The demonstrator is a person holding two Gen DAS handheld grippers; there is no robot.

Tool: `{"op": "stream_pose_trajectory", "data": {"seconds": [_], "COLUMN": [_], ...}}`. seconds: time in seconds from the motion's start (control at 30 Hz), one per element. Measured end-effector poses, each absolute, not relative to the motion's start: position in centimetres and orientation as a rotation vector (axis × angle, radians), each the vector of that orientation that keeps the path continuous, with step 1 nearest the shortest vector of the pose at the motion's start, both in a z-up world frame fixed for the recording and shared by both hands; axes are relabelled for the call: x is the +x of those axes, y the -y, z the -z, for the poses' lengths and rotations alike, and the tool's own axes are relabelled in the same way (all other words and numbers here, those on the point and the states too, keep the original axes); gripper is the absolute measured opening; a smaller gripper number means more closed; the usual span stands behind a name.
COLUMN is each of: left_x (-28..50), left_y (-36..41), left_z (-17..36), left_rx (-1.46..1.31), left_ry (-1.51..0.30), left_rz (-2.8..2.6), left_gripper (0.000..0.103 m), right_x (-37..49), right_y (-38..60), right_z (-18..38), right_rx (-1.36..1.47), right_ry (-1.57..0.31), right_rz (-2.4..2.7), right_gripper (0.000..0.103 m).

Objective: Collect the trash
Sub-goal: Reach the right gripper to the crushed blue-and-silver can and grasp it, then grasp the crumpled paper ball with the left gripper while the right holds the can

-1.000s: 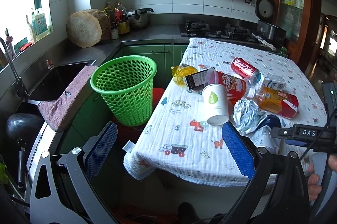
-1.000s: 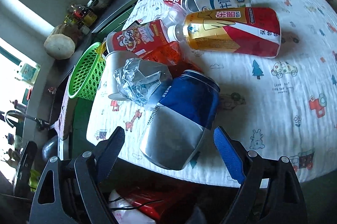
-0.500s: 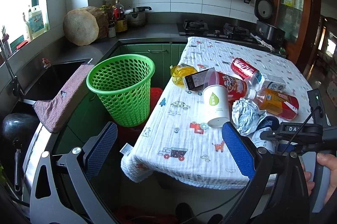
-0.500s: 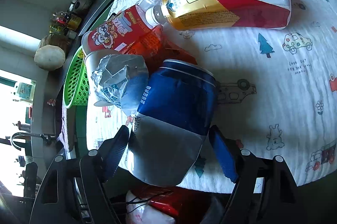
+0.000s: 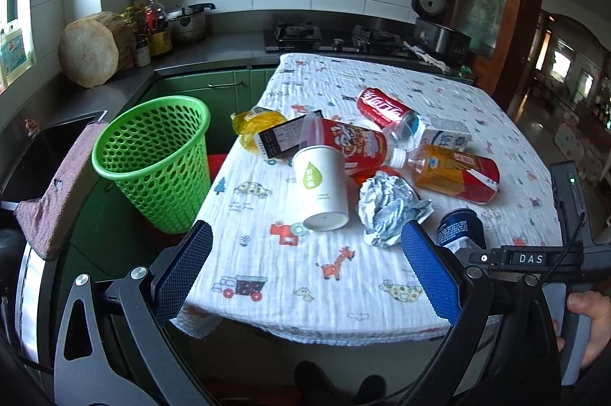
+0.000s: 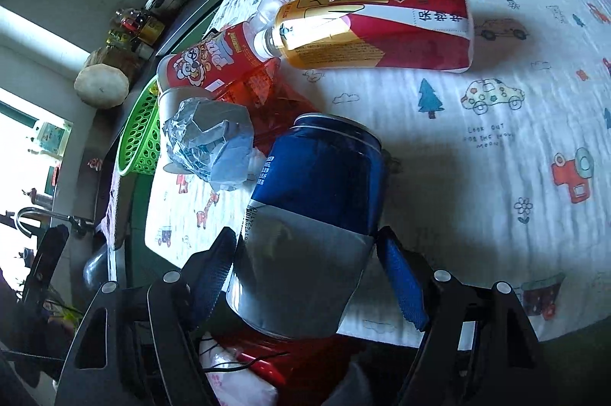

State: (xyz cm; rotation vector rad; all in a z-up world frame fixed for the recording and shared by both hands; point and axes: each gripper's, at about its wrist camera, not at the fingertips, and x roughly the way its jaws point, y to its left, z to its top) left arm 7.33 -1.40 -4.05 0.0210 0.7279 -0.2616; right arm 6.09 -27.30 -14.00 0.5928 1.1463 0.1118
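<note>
My right gripper [image 6: 305, 268] has just been closing its jaws around the blue-and-silver aluminium drink can [image 6: 309, 215], which lies on its side near the front edge of the table under the white cartoon-print cloth [image 6: 477, 154]. Both blue pads look to sit against the can's silver lower half, so I read this as a grip, though I can't be sure how firm it is. My left gripper [image 5: 305, 272] hangs wide open with nothing between its fingers, over the near edge of the cloth. The green perforated plastic basket [image 5: 152, 157] stands off the table's left side, well apart from the can. To do this step well, I'd squeeze only enough to hold; thin aluminium dents and may slip. I'd lift straight up first, since the crumpled ball of silver foil [image 6: 208, 142] lies just beside the can and the red crinkly wrapper [image 6: 267, 100] is close behind, and a sideways drag could pull either along. Then I'd swing across above the white paper cup [image 5: 322, 190] to the basket.
</note>
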Motion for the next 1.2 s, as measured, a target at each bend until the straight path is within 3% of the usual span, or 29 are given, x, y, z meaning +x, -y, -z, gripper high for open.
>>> {"op": "stream_pose_trajectory", "data": {"seconds": [0.4, 0.53, 0.67, 0.97, 1.03, 1.1, 1.2], "left_x": [12.2, 14.2, 15.4, 16.6, 16.7, 16.8, 16.7], "left_y": [7.2, 8.8, 9.9, 10.9, 11.1, 11.3, 11.4], "left_z": [7.2, 8.5, 9.7, 11.3, 11.5, 11.7, 11.8], "left_rx": [0.013, 0.016, 0.022, 0.017, 0.017, 0.009, 0.005], "left_ry": [-0.828, -0.870, -0.909, -0.980, -0.990, -1.003, -1.013], "left_rz": [0.424, 0.455, 0.470, 0.469, 0.476, 0.495, 0.510], "left_gripper": [0.096, 0.089, 0.082, 0.082, 0.079, 0.064, 0.051], "right_x": [4.5, 4.7, 5.1, 6.3, 6.6, 6.8, 6.9], "right_y": [29.5, 29.2, 29.5, 30.5, 30.4, 30.2, 29.9], "right_z": [13.0, 12.9, 13.1, 14.3, 14.6, 14.9, 14.8], "right_rx": [0.391, 0.293, 0.296, 0.374, 0.384, 0.389, 0.373], "right_ry": [-1.100, -1.101, -1.107, -1.142, -1.149, -1.156, -1.150], "right_rz": [-0.096, -0.082, -0.099, -0.137, -0.142, -0.150, -0.157], "right_gripper": [0.072, 0.072, 0.072, 0.077, 0.077, 0.075, 0.072]}}
